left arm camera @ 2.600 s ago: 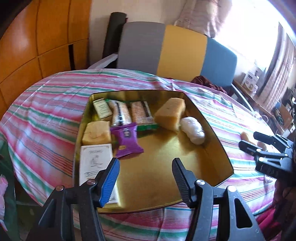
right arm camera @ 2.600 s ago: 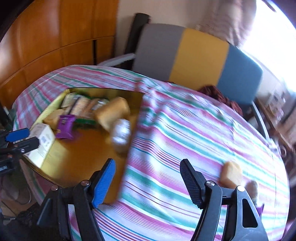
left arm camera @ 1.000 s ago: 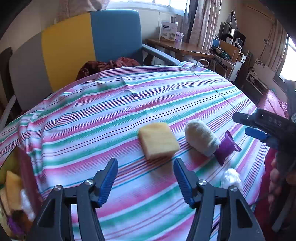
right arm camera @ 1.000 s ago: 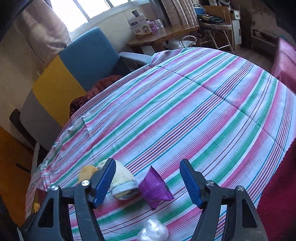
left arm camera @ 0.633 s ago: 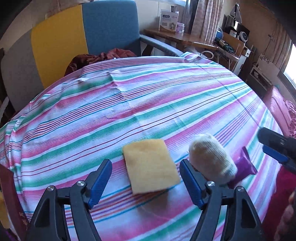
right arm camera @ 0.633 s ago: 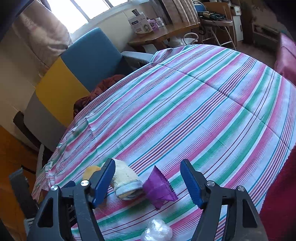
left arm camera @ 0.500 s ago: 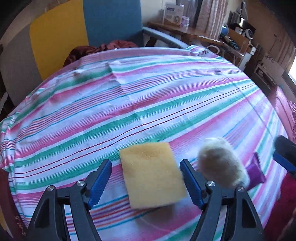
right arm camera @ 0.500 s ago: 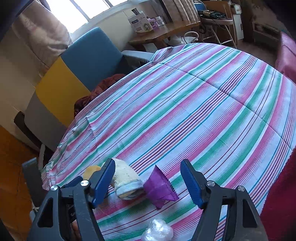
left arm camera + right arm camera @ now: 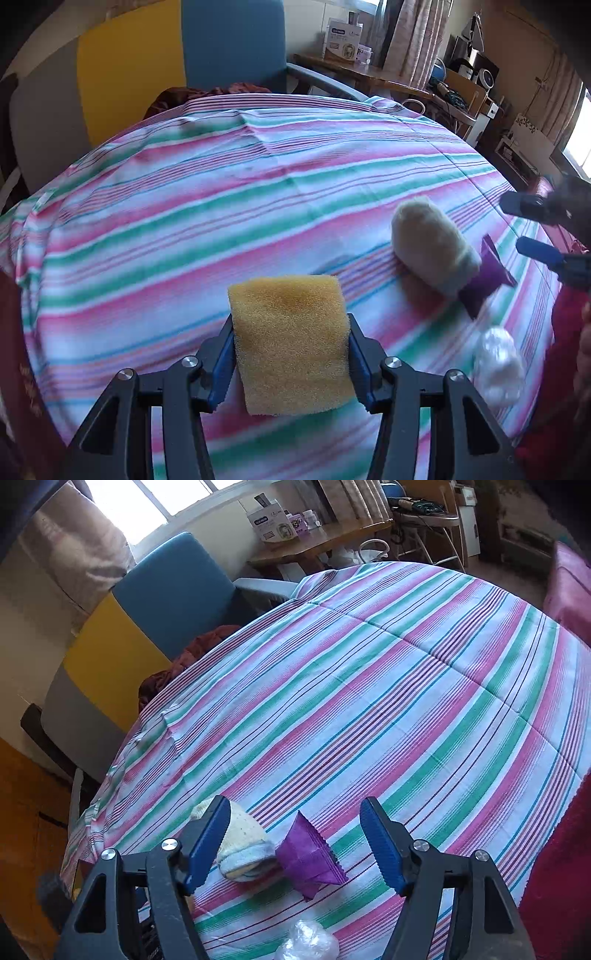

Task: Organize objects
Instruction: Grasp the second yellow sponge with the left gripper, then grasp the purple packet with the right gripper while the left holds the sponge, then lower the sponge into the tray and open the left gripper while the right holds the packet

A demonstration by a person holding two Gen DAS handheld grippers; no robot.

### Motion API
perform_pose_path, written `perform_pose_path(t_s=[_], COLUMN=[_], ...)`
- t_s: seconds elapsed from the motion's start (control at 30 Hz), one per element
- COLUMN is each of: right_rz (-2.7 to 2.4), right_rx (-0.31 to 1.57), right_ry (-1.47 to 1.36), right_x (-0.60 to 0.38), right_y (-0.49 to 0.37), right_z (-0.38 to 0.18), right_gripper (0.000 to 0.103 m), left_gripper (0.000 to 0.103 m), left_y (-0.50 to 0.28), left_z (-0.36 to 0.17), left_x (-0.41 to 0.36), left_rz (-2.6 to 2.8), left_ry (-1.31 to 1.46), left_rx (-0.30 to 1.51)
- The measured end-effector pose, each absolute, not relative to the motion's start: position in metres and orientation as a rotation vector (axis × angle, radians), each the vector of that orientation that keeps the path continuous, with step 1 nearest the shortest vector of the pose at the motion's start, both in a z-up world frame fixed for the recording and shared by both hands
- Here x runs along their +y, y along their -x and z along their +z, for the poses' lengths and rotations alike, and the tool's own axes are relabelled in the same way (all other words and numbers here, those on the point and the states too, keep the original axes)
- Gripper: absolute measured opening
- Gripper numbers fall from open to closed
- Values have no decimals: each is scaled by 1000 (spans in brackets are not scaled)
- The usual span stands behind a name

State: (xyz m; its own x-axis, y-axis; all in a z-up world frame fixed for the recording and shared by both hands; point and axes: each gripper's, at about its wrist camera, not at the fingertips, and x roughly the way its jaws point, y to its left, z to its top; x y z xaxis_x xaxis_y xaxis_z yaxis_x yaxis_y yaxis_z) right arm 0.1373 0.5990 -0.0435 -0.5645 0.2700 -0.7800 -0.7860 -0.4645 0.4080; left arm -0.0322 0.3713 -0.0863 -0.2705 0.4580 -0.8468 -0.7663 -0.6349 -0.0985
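Nearest the left wrist camera, left tongs (image 9: pixel 290 354) closed on a yellow sponge (image 9: pixel 290 343), blue pads pressing both its sides; sponge low over the striped table (image 9: pixel 221 206). Right of it: crumpled clear plastic wad (image 9: pixel 498 362) on the cloth. Beyond that, a rolled sock (image 9: pixel 432 247) lying on its side, touching a purple packet (image 9: pixel 487 277) behind it. Right tongs (image 9: pixel 535 230) visible at the frame's right edge.

Right wrist view: right tongs (image 9: pixel 293 840) spread wide, holding nothing, hovering with the purple packet (image 9: pixel 308 856) between its blue pads. Sock (image 9: pixel 240 843) just beside the left pad. Plastic wad (image 9: pixel 308 943) nearest. Far side: a grey, yellow and blue chair (image 9: pixel 147 620).
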Motion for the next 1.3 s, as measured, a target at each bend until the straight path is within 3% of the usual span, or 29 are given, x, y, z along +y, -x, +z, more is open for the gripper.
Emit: perform_pose_path(t_s=[0.4,0.57,0.63,0.67,1.3], right_rz=[1981,1941,1943,1947,1983], right_rx=[1002,989,986,984,865], right_ry=[1055,1156,1191,1202,1209], right_x=[600,599,597,596,590], right_y=[-122,-117,-113,-112,-108], right_z=[-71,-85,-88,-89,-81], right_gripper=[71,60,46,44,41], left_gripper=[53,53,53,53,53], left_y=[-18,-30,-31,-32,-40], left_z=[-77,-73,-72,-70,7], left_x=[317,303,298,295,224], left_rz=[1990,1976,1973,1973,2206], left_ry=[1109,1105,1115,1113,884], left_rx=[454,435,416,407,326])
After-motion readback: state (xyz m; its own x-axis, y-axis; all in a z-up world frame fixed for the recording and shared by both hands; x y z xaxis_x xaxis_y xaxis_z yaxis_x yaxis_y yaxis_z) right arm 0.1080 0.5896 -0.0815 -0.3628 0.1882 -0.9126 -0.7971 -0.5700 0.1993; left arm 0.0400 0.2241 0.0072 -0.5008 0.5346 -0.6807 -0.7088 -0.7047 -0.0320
